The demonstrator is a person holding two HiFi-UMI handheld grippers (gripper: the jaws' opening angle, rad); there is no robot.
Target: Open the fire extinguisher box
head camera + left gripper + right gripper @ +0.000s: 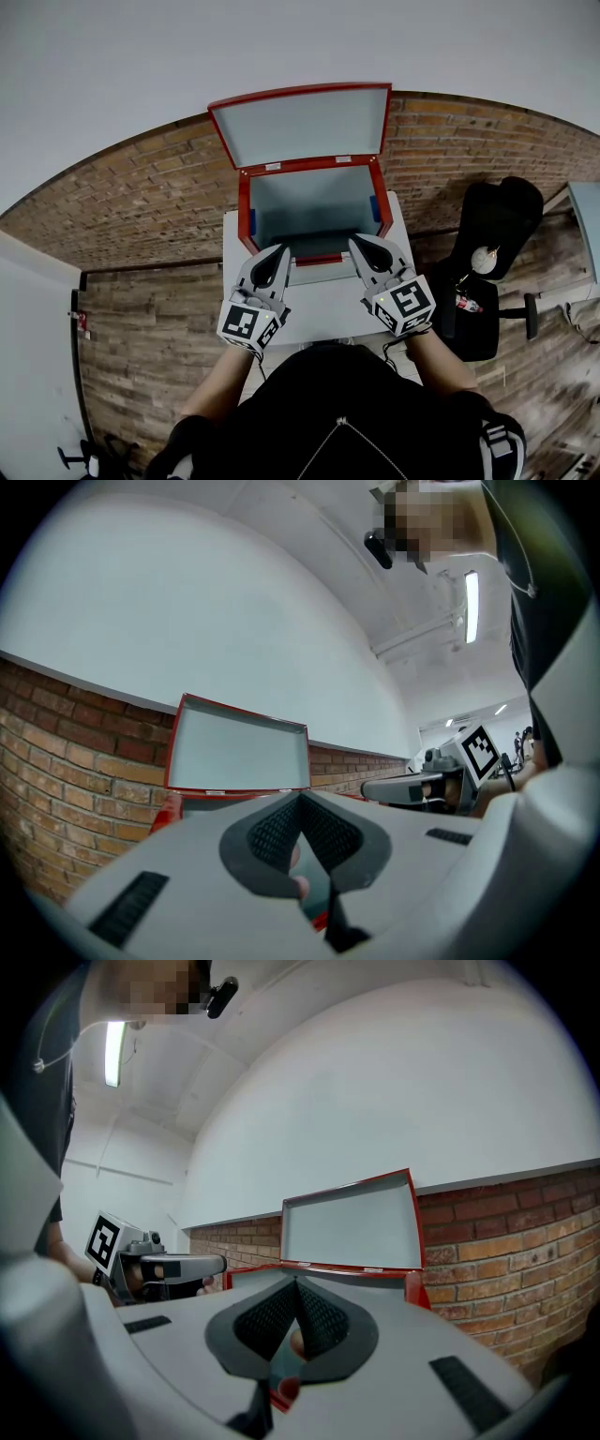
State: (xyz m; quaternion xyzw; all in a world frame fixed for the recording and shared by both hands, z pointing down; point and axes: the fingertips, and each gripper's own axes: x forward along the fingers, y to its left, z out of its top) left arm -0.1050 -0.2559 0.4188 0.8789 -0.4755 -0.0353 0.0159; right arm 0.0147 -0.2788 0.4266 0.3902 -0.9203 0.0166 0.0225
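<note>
The red fire extinguisher box [246,211] stands on a white table [323,305] with its grey inside showing. Its lid [300,122] is swung up and back towards the brick wall. My left gripper [281,251] and right gripper [356,244] sit side by side at the box's front edge, both shut with nothing between the jaws. In the left gripper view the shut left gripper [300,799] points at the raised lid [239,754], with the right gripper [370,787] off to the right. The right gripper view shows the right gripper [296,1283] shut below the lid [352,1227], and the left gripper [220,1264] at left.
A black office chair [492,244] stands right of the table with a small red item [466,304] on it. A brick wall [150,187] runs behind the box, under a white wall. Wooden flooring [150,328] lies left of the table.
</note>
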